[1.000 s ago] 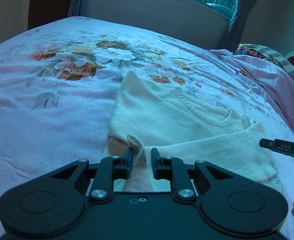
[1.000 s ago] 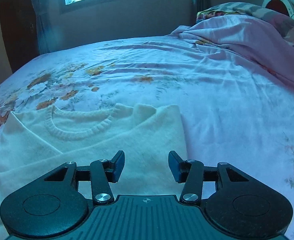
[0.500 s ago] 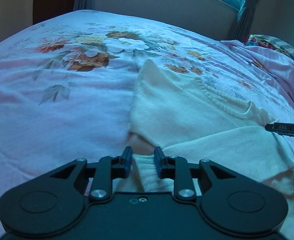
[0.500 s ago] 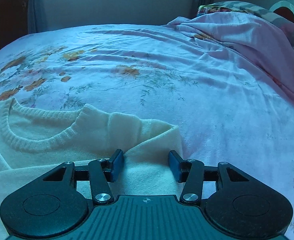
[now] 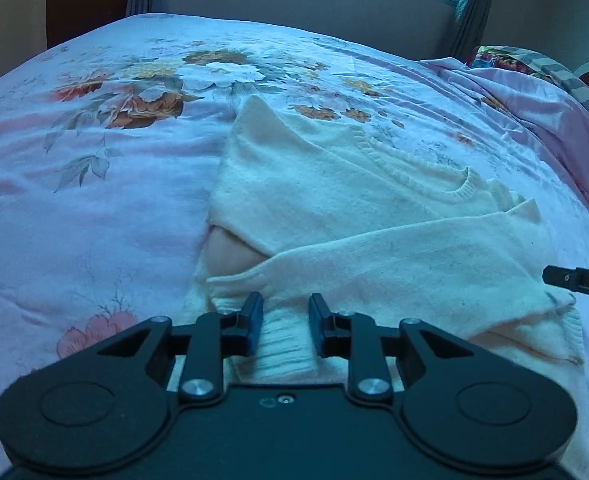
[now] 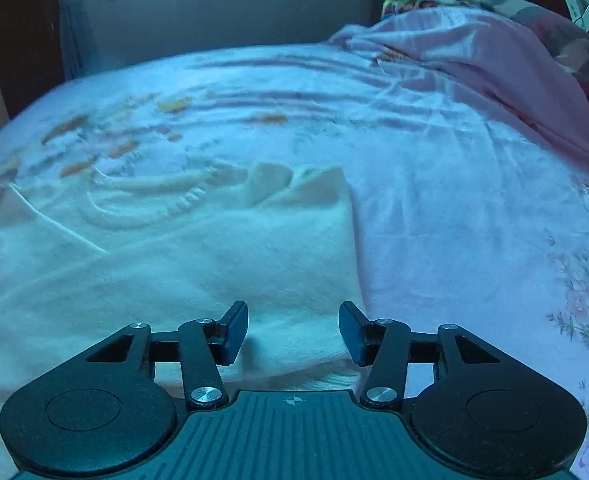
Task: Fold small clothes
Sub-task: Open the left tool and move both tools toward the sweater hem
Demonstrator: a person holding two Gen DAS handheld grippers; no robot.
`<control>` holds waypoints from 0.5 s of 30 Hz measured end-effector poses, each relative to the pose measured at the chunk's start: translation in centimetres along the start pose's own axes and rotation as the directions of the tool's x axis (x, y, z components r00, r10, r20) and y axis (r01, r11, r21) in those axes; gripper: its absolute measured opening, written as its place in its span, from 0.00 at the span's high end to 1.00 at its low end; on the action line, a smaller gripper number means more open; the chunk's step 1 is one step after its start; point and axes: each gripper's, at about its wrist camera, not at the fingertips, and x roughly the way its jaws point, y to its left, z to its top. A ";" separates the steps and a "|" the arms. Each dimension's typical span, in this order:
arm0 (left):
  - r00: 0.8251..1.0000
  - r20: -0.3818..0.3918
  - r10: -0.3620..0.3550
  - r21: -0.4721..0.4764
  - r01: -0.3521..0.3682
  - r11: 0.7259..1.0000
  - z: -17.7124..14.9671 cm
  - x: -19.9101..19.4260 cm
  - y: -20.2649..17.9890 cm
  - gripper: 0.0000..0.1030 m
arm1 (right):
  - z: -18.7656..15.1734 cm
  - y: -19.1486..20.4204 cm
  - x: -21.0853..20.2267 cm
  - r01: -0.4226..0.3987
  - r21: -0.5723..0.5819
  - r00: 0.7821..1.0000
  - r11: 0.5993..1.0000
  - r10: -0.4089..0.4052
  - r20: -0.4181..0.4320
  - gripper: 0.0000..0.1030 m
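On the bed (image 5: 74,220), the sweater (image 5: 354,208) lies mid-frame, long axis running left-right, its cuff between the slightly spread left tool (image 5: 282,322), nearer than the wide-spread right tool (image 6: 293,330).

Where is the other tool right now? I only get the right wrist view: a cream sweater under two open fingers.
Observer: The left gripper hangs over the near left corner of the sweater, its fingers open on either side of a ribbed band.
Operator: Is the sweater folded at all?
Observer: Partly. One sleeve lies across the body, below the neckline.
Operator: Does that camera see my tool?
Observer: Only one black fingertip of the right gripper, at the sweater's right edge.
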 end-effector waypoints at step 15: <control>0.999 -0.033 0.022 0.022 -0.021 1.000 -5.5 -4.8 0.4 0.73 | -9.7 2.8 -8.2 -0.073 -0.056 0.993 0.996 0.068 -0.097 0.38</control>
